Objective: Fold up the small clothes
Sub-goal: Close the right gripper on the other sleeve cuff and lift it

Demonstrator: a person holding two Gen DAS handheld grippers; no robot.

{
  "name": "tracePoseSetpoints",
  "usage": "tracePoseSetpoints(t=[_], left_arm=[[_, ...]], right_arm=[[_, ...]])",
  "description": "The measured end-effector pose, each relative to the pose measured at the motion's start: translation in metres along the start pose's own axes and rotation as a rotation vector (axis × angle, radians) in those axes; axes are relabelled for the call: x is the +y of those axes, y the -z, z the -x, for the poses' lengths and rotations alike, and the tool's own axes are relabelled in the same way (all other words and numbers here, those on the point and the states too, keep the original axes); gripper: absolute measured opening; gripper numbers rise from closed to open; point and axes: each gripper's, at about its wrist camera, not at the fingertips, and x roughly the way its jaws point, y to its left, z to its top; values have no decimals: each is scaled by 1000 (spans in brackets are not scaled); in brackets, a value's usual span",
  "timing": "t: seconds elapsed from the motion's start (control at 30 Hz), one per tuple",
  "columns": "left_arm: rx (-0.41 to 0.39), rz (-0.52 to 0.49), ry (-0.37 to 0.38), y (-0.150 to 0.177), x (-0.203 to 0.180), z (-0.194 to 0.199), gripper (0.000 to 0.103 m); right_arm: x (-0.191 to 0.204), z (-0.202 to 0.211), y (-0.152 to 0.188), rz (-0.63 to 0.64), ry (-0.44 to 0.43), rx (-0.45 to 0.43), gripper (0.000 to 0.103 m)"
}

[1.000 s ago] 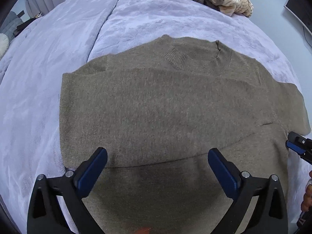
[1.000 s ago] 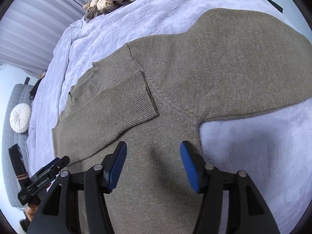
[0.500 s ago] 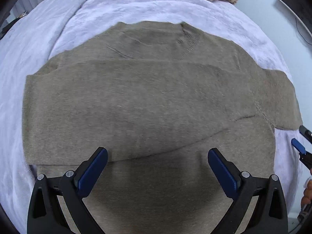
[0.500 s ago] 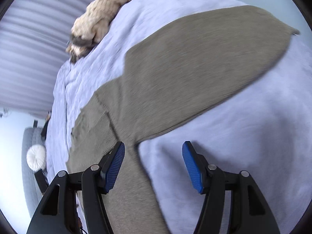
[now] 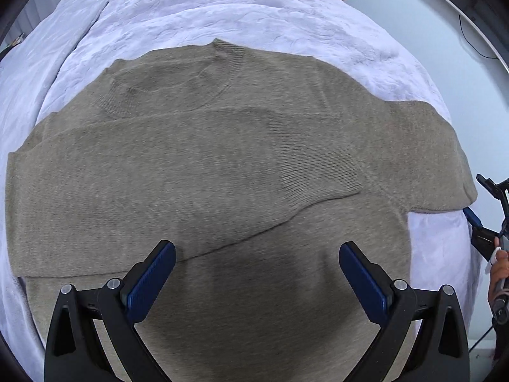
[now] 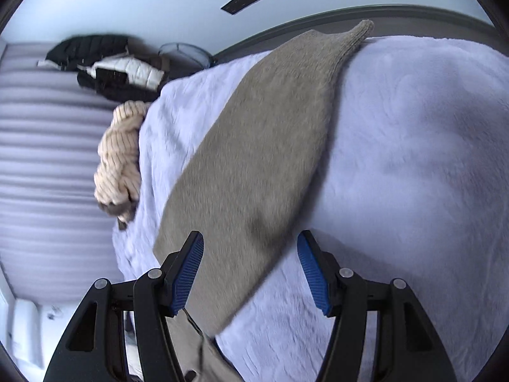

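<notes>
- Olive-brown sweater (image 5: pixel 197 172) lies flat on the lilac blanket (image 5: pixel 222 12), filling most of the left wrist view; one sleeve already folded across the chest, its ribbed cuff (image 5: pixel 318 165) resting toward 3 o'clock of the body
- Left gripper (image 5: pixel 257 281) hovers over the hem area at 6 o'clock, jaws wide apart, nothing between the pads; compared with a second ago the sweater has slid leftward in its view, so this hand has drifted sideways along the garment
- Right gripper (image 6: pixel 250 270) has swung round sharply: a second ago it looked down on the sweater's shoulder, now it looks along the unfolded sleeve (image 6: pixel 264 146), which runs from 6 o'clock up toward 1 o'clock to the cuff at the bed edge
- Its jaws stand open, straddling the sleeve near its root without pinching it
- Same gripper shows at 3 o'clock in the left view (image 5: pixel 477 222)
- Judgement: second sleeve is next to be folded in; a grip is still needed
- Pile of cream knitwear (image 6: pixel 119 159) waits at the far side
</notes>
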Motion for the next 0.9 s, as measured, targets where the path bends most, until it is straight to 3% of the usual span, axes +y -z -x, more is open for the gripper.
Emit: tracePoseSetpoints(t=[0.33, 0.37, 0.47, 0.5, 0.7, 0.9], left_arm=[[-14, 17, 16, -9, -16, -7, 103], [-16, 16, 11, -10, -15, -7, 103], [-21, 23, 2, -11, -12, -7, 103], [-22, 27, 1, -9, -8, -4, 103], [-42, 63, -9, -9, 12, -1, 103], [-69, 109, -48, -8, 45, 9, 103]], right_arm=[[-12, -12, -29, -158, -132, -25, 65], [-15, -14, -30, -186, -149, -15, 61], [-24, -20, -30, -272, -182, 20, 13], [-25, -21, -29, -283, -183, 22, 7], [5, -18, -23, -181, -305, 50, 6], [97, -28, 5, 85, -413, 180, 6]])
